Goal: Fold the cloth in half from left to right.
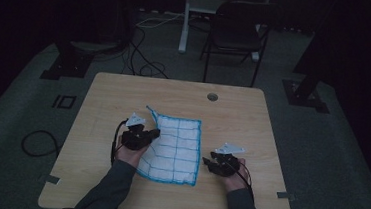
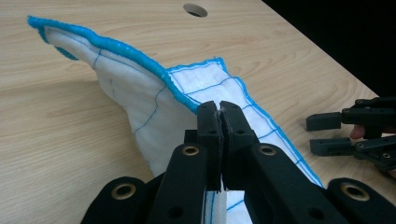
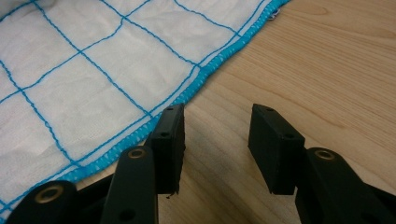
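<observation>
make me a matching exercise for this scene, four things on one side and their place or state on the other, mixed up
Things:
1. left gripper
2. right gripper
3. cloth
4. round hole

States:
A. white with a blue grid, one edge lifted
B. jaws open over bare wood beside the blue hem
C. in the tabletop near its far edge
D. jaws shut on the cloth's edge

Pairs: 1-D, 2-B, 3-A, 4-C

High view dim and murky; both gripper views brighter, sharp, softly shadowed

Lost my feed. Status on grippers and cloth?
Left gripper shut on white blue-gridded cloth, edge lifted. Right gripper open beside its right edge. Wooden table: nothing in the way.
</observation>
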